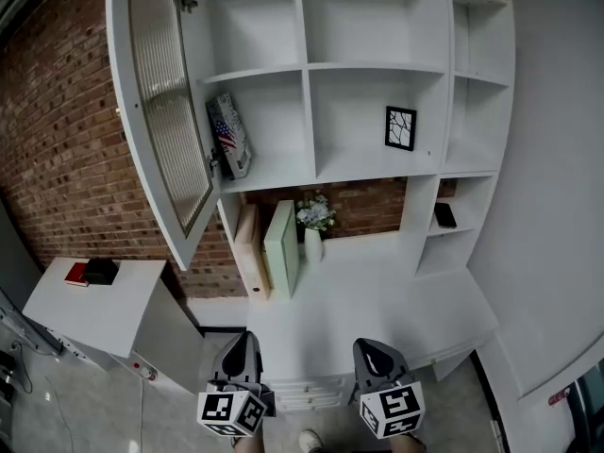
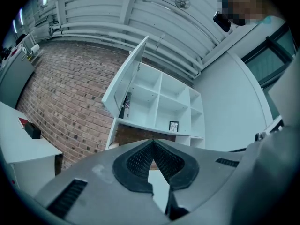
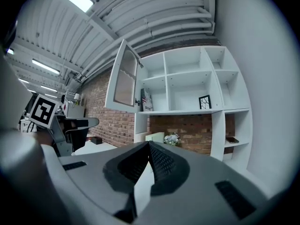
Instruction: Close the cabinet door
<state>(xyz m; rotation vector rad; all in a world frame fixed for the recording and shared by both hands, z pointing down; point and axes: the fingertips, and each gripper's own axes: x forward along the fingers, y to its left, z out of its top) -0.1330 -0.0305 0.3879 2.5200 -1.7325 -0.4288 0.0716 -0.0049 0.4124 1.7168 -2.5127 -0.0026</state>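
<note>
Cab. door point(image 1: 165, 111) x1 open; L hand-held gripper point(image 1: 244, 338), R hand-held gripper point(image 1: 371, 345) both closed, empty

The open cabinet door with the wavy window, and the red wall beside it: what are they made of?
The white-framed cabinet door looks like painted wood with a ribbed, cloudy glass or plastic panel: vertical ridges show. The red-brown wall looks like brick, with pale mortar lines.

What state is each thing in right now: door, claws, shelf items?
Cabinet door: open, swung out to the left.
Left claw: shut, empty.
Right claw: shut, empty.
Picture frame: standing upright.
Vase: upright, holding flowers.
</note>
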